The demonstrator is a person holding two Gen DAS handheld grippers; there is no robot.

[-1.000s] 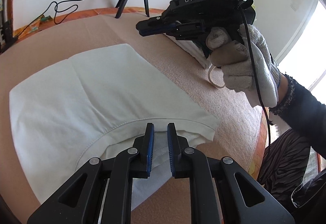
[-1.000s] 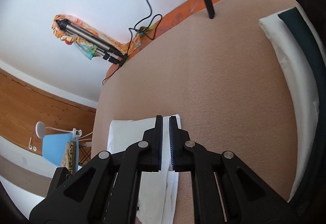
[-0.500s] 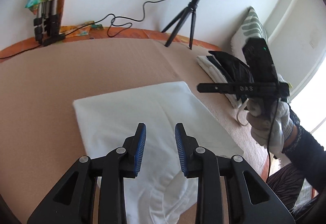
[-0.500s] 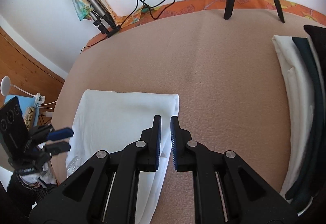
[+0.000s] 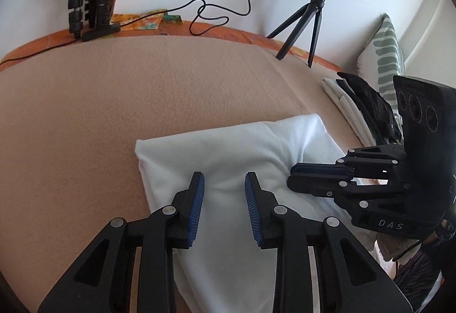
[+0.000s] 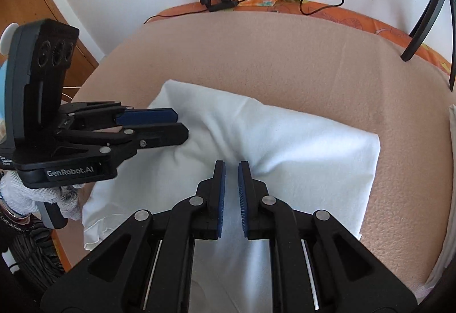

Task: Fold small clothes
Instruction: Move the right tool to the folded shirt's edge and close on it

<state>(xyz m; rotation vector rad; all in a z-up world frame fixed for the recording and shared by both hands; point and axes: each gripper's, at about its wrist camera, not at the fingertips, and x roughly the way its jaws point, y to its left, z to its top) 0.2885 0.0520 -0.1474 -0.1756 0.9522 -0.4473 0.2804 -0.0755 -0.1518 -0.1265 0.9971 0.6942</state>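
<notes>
A white garment (image 5: 228,147) lies folded into a rough rectangle on the peach blanket (image 5: 114,113). My left gripper (image 5: 225,179) hovers over its near left part, open, with nothing pinched between the blue pads. In the right wrist view the same garment (image 6: 299,153) shows a soft ridge running toward my right gripper (image 6: 231,167), which is shut and empty just above the cloth. Each gripper shows in the other's view: the right gripper (image 5: 292,179) over the cloth's right side, the left gripper (image 6: 179,125) at its left edge, held by a gloved hand (image 6: 17,193).
A stack of folded black and white clothes (image 5: 359,102) lies at the right by a striped pillow (image 5: 384,56). A ring light on a tripod (image 5: 302,25) stands at the blanket's far edge, its cable (image 5: 211,13) trailing along the wall. Folded tripod legs (image 5: 85,8) lean at the back left.
The left jaws have opened from nearly shut. Both grippers swung round and came down over the folded garment; the right one moved from high at the side to just above the cloth.
</notes>
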